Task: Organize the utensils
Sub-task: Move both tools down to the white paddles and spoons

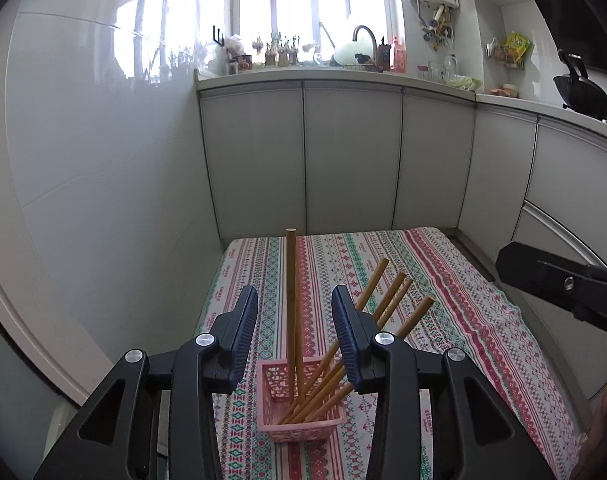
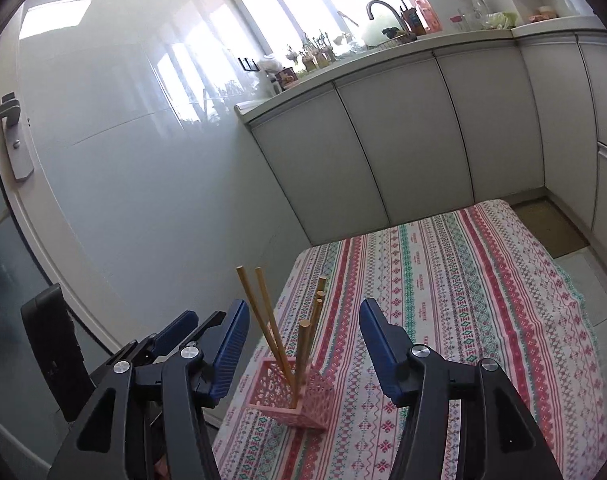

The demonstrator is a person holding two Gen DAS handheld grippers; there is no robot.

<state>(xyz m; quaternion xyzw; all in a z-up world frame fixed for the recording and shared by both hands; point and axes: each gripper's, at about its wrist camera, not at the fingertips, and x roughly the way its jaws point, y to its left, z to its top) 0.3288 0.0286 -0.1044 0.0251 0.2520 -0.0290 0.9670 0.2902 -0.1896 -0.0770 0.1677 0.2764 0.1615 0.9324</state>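
Observation:
A pink lattice basket [image 1: 303, 428] stands on the patterned tablecloth [image 1: 455, 292] and holds several wooden chopsticks [image 1: 291, 300]. One stands upright, the others lean to the right. My left gripper [image 1: 295, 320] is open, just above and behind the basket, with the upright chopstick between its fingers but not touched. The basket also shows in the right wrist view [image 2: 291, 400] with its chopsticks [image 2: 303, 356]. My right gripper [image 2: 303, 332] is open and empty, above the basket. The left gripper's fingers [image 2: 175, 332] show at its left.
Grey cabinet doors [image 1: 351, 160] rise behind the table, under a counter with a sink tap [image 1: 365, 36]. A white tiled wall [image 1: 103, 160] runs along the table's left. A wok [image 1: 583, 96] sits on the right counter. A door handle [image 2: 7, 116] is at the far left.

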